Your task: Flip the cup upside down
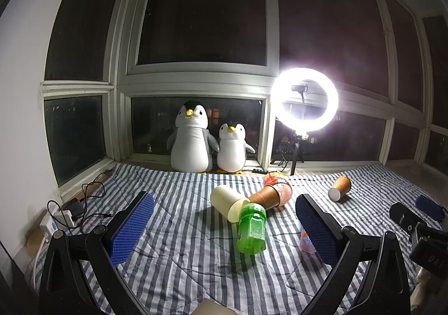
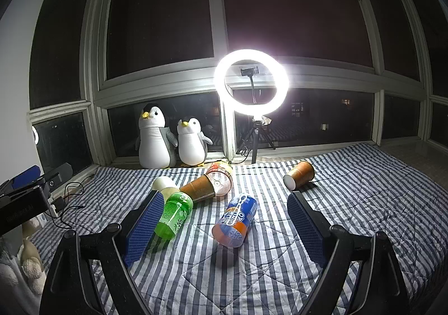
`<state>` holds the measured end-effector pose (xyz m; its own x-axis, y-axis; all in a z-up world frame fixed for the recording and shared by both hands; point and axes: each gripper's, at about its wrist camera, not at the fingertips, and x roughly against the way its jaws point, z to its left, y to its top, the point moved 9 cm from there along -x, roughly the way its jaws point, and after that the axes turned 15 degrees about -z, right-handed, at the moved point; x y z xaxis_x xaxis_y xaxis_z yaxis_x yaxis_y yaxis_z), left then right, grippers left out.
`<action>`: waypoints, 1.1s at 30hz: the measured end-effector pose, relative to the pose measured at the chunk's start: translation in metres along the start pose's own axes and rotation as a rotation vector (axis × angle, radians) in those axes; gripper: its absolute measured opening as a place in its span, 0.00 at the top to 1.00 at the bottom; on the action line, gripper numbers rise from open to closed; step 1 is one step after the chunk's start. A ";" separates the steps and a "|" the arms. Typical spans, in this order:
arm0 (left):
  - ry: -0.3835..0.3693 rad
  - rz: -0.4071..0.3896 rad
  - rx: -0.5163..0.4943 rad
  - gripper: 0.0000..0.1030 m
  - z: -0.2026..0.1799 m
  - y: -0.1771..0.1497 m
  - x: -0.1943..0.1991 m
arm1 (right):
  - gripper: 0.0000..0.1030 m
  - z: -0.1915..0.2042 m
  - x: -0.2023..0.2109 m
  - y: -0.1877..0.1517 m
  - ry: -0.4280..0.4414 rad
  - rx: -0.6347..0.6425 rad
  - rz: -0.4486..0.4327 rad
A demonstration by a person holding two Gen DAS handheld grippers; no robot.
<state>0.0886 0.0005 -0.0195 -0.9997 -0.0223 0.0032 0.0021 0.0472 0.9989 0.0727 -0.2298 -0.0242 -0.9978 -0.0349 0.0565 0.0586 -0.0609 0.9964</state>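
Soft quilted cloth on the striped blanket (image 2: 364,203), matt and creased. Matt brown paper on the far-right cup (image 2: 300,175) and on the second brown cup (image 2: 200,188) in the middle cluster. Glossy translucent green plastic on the bottle (image 2: 174,212); smooth matt cream finish on the cylinder (image 1: 225,201). Shiny printed wrap on the blue-and-orange tub (image 2: 236,219). Plush fabric on the two far penguins (image 1: 193,141). Textured blue rubbery pads (image 1: 131,231) and matt black plastic on the left gripper (image 1: 224,226) and right gripper (image 2: 224,226). Painted, smooth window frames (image 2: 226,130).
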 end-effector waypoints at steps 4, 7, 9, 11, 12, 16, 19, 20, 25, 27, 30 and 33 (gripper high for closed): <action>-0.004 -0.002 -0.003 0.00 -0.002 0.001 0.001 | 0.16 0.000 0.000 0.000 0.002 -0.001 -0.001; -0.004 -0.002 -0.002 0.00 -0.001 0.001 0.001 | 0.16 -0.001 0.000 0.000 0.002 -0.002 0.000; -0.004 -0.002 -0.001 0.00 -0.001 0.000 0.001 | 0.16 -0.001 0.000 -0.001 0.001 -0.002 0.000; -0.005 0.000 -0.002 0.00 -0.002 0.000 0.001 | 0.16 -0.002 0.000 -0.001 0.001 -0.005 0.000; -0.005 0.000 -0.002 0.00 -0.002 0.000 0.001 | 0.16 -0.002 0.000 -0.001 0.000 -0.006 0.000; -0.009 0.002 -0.003 0.00 -0.003 -0.001 0.000 | 0.15 -0.002 0.000 -0.001 0.001 -0.006 0.001; -0.013 0.003 -0.007 0.00 -0.004 -0.001 0.000 | 0.15 -0.002 0.000 -0.001 0.001 -0.006 0.001; -0.014 0.004 -0.008 0.00 -0.004 -0.002 -0.001 | 0.15 -0.002 0.000 -0.002 0.000 -0.006 0.002; -0.020 0.007 -0.011 0.00 -0.005 -0.003 -0.002 | 0.15 -0.005 0.000 -0.003 -0.002 -0.010 0.005; -0.022 0.009 -0.012 0.00 -0.005 -0.004 -0.003 | 0.15 -0.005 0.000 -0.005 -0.002 -0.010 0.005; -0.026 0.013 -0.015 0.00 -0.007 -0.005 -0.006 | 0.15 -0.006 0.000 -0.006 -0.002 -0.011 0.007; -0.033 0.021 -0.024 0.00 -0.011 -0.007 -0.011 | 0.15 -0.008 -0.003 -0.008 -0.001 -0.017 0.015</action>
<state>0.0994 -0.0102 -0.0259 -0.9997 0.0118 0.0233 0.0235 0.0229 0.9995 0.0754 -0.2370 -0.0332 -0.9969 -0.0346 0.0712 0.0737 -0.0774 0.9943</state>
